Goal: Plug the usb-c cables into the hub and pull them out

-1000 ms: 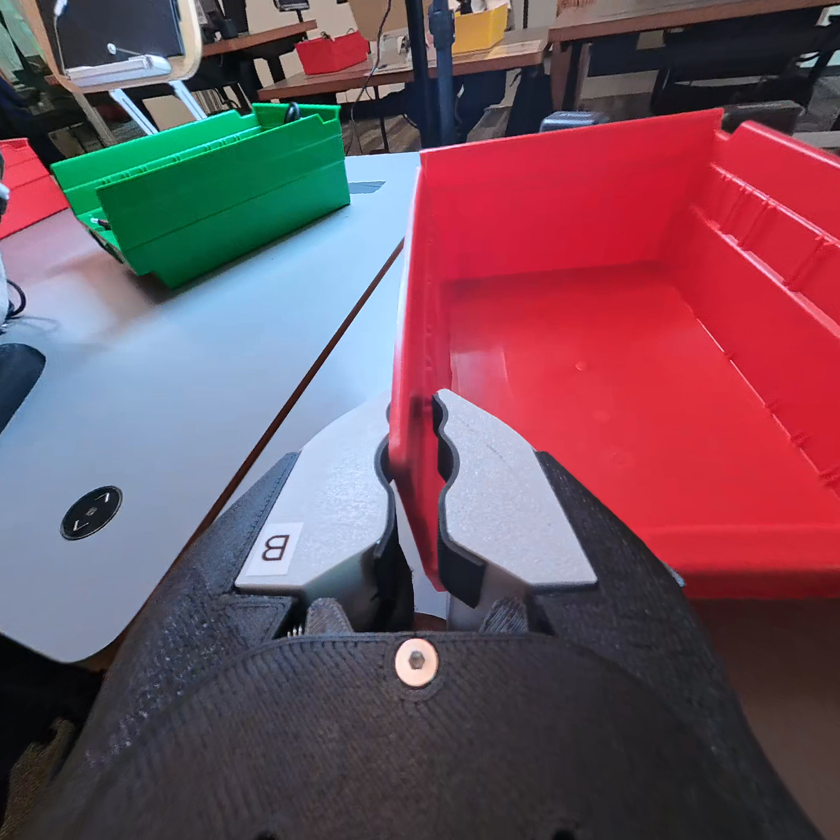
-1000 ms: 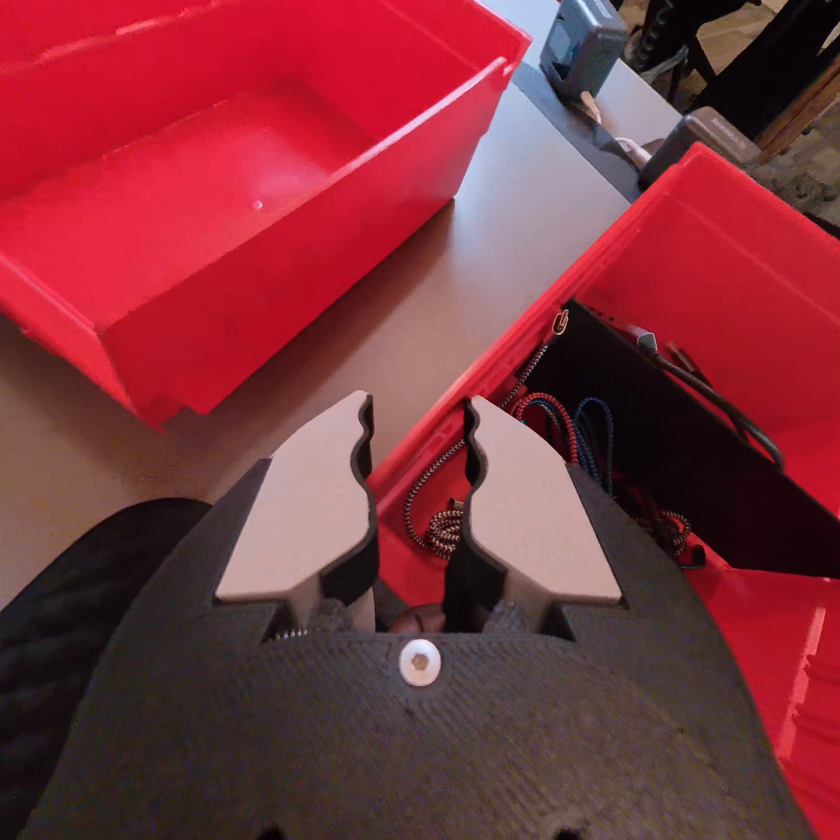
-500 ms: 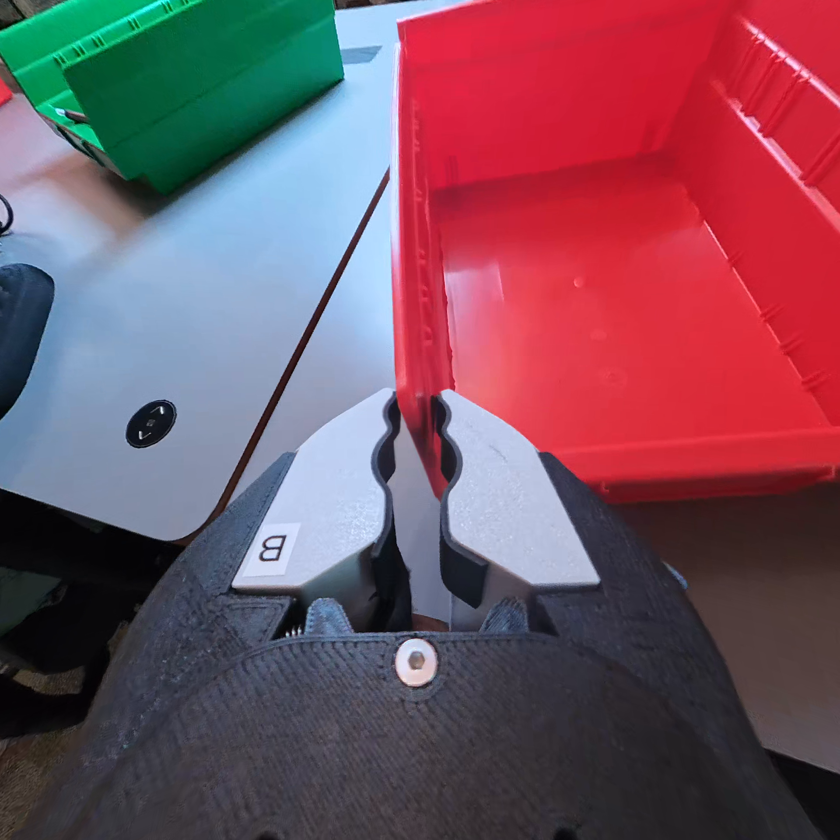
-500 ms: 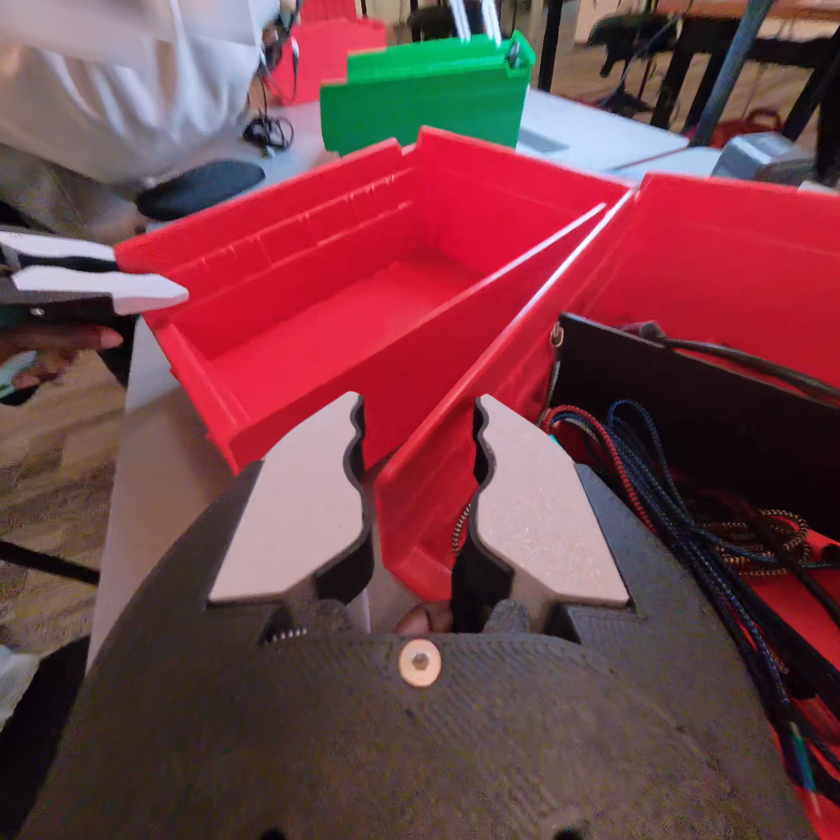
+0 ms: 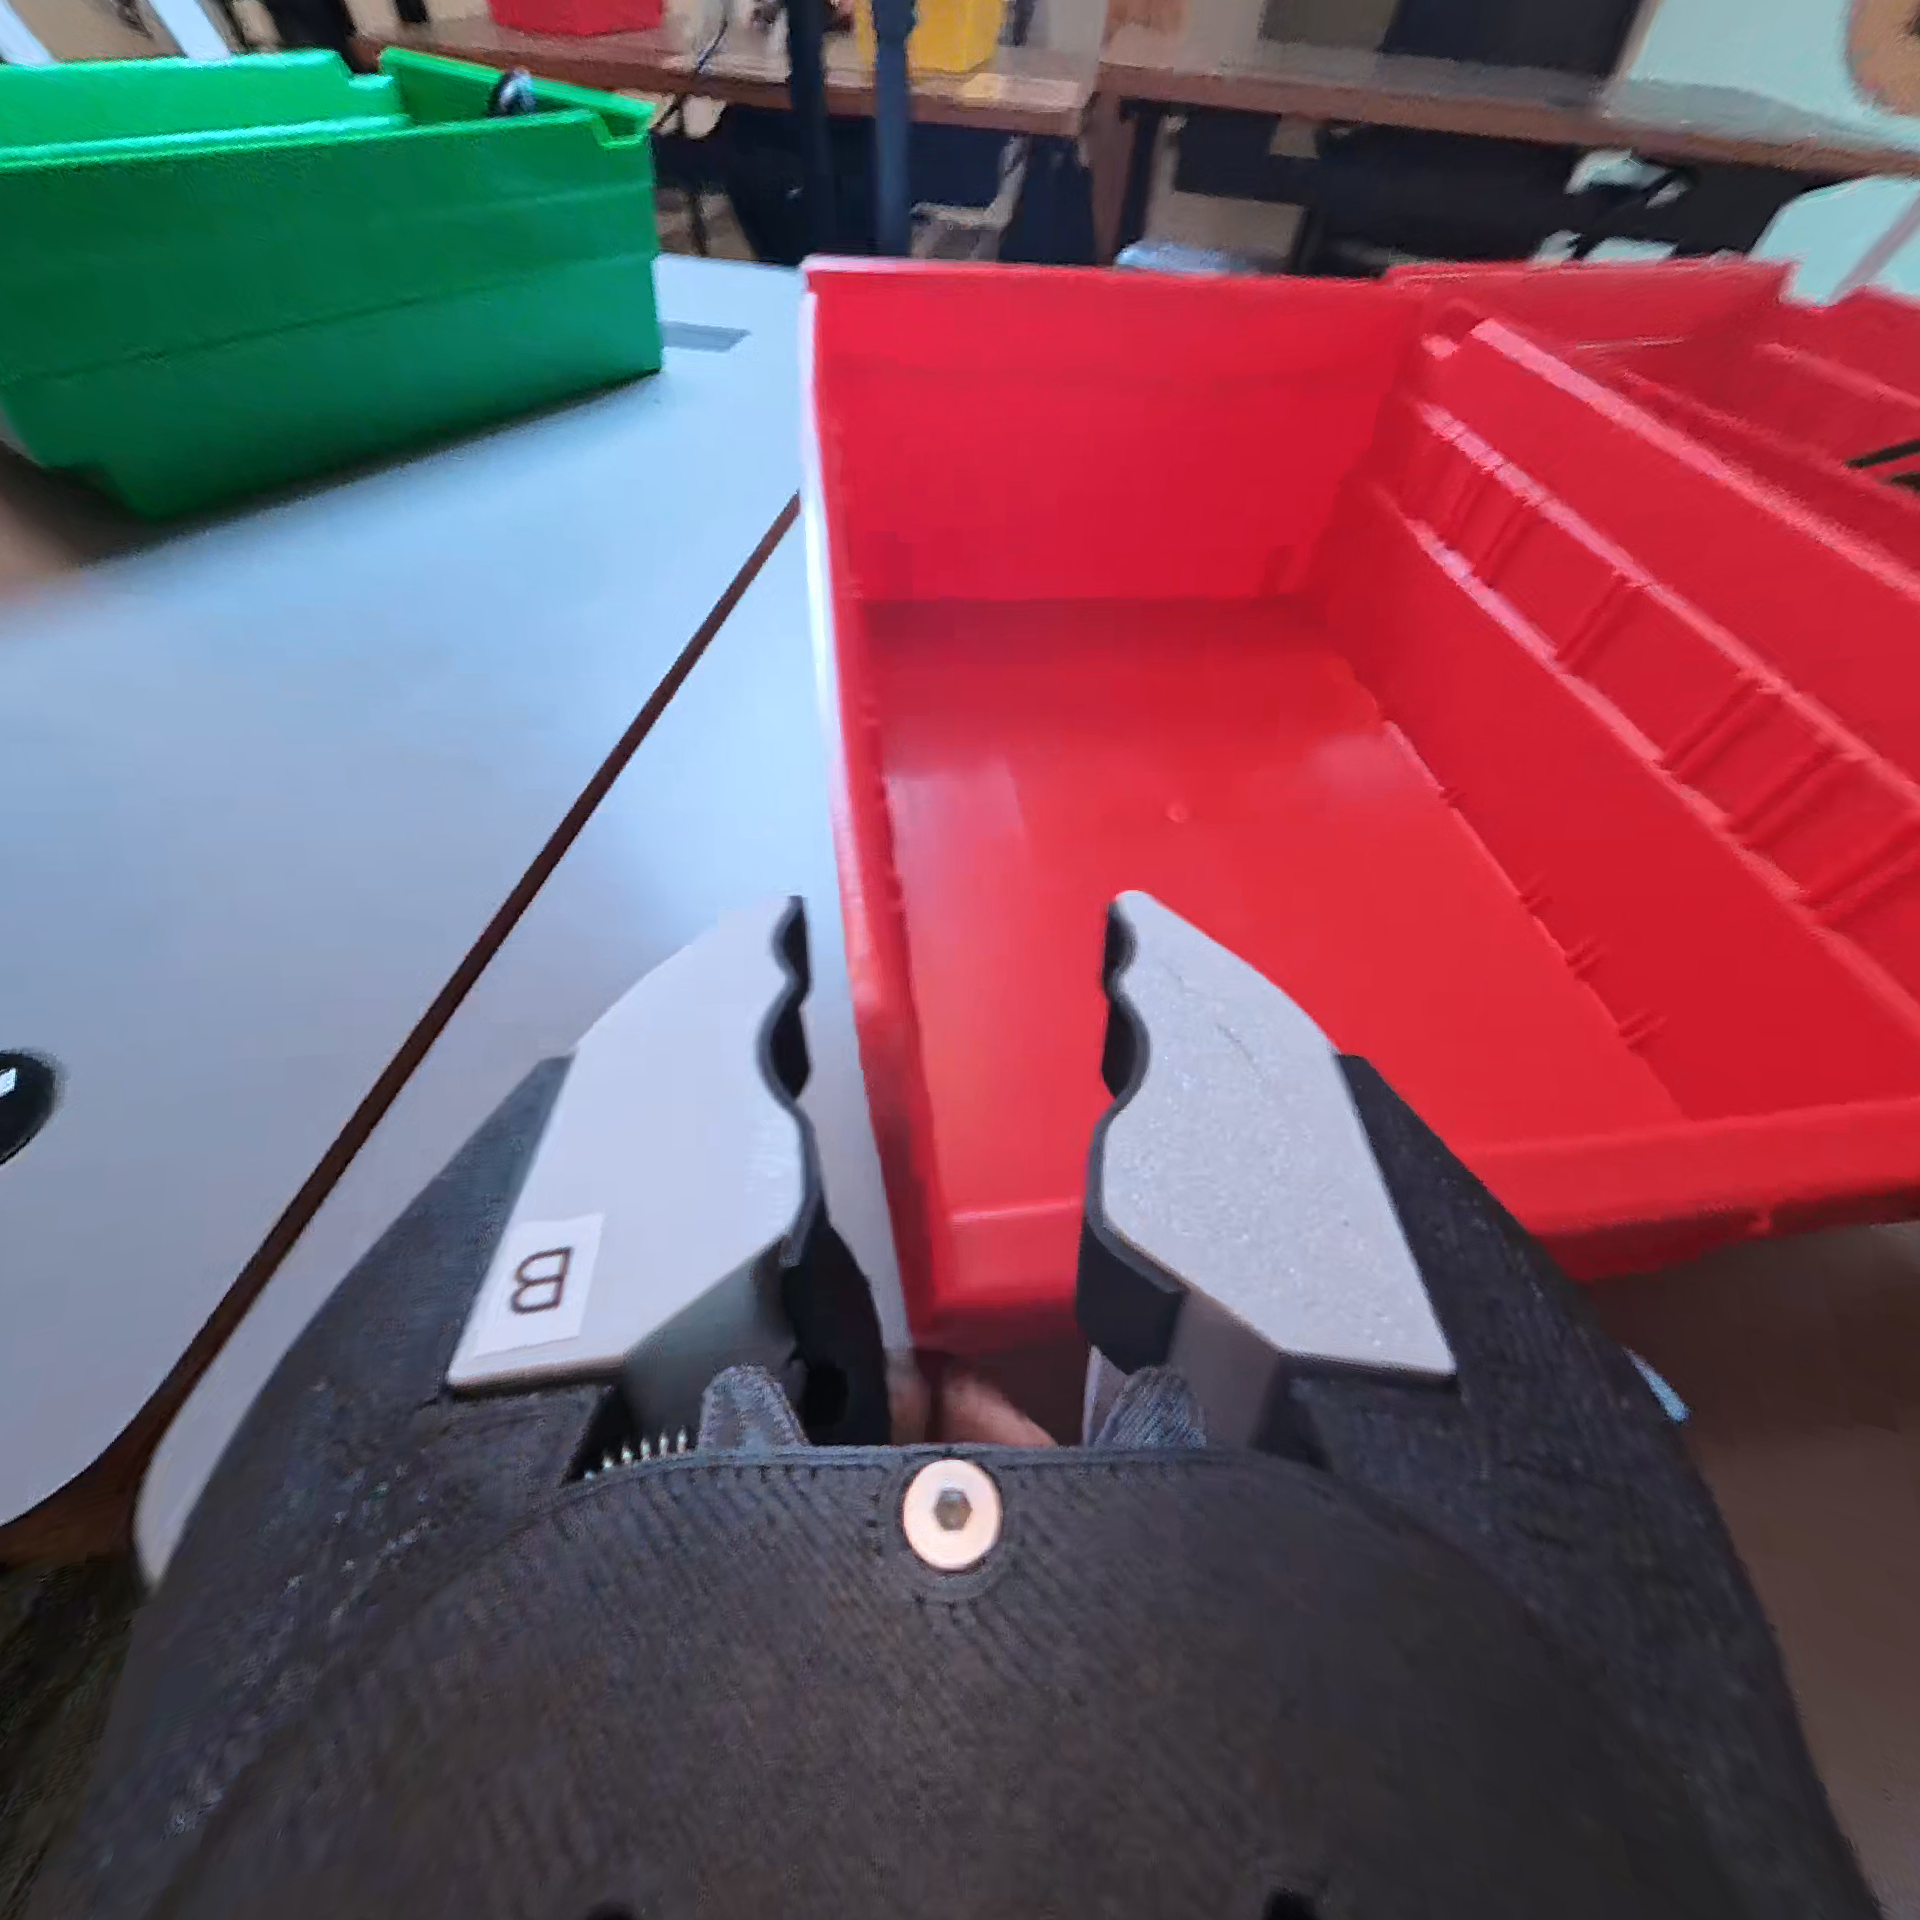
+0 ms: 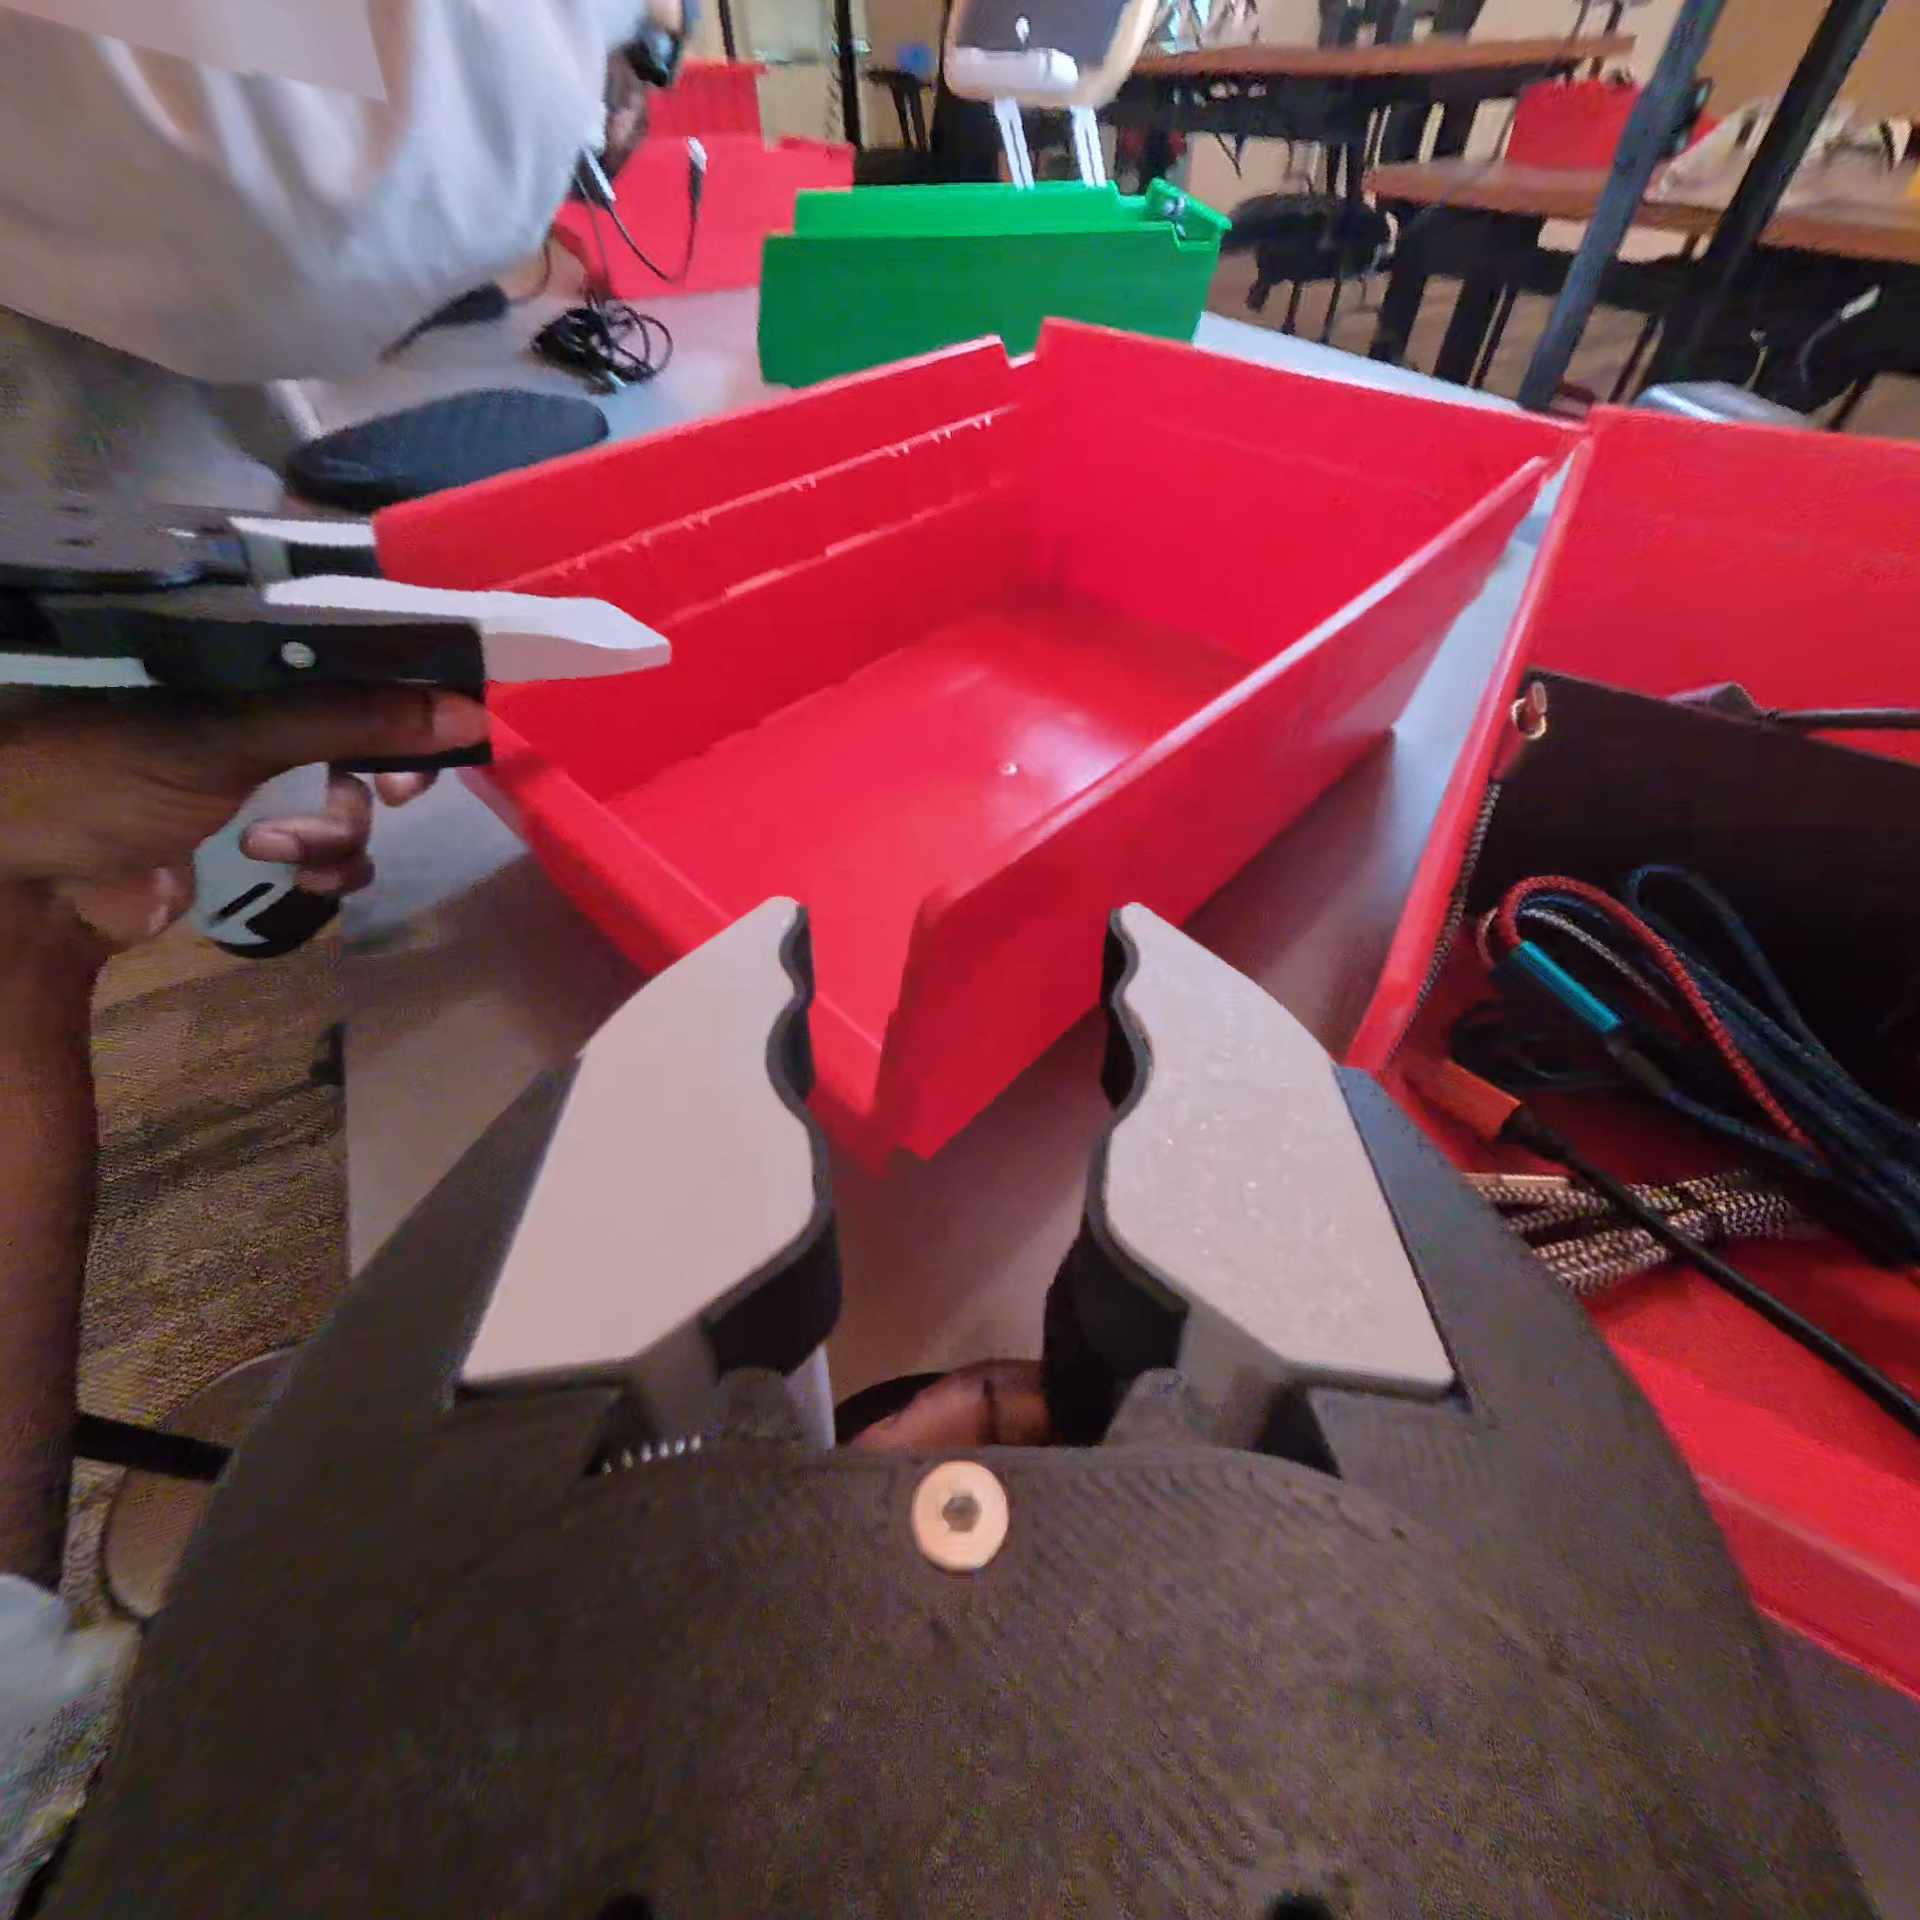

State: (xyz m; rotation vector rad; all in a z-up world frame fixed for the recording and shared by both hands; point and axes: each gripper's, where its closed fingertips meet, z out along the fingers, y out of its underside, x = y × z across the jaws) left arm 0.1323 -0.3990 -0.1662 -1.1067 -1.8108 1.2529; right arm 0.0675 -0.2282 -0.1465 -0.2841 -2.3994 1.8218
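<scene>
Braided cables (image 6: 1704, 1049) lie right of the right gripper (image 6: 956, 997); both grippers gape wide, holding nothing.

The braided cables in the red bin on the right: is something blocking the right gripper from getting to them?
Yes. The near left wall of the red bin that holds the braided cables stands between them and the right gripper, whose open fingers point at the empty red bin. Reaching over the wall from above looks clear.
</scene>
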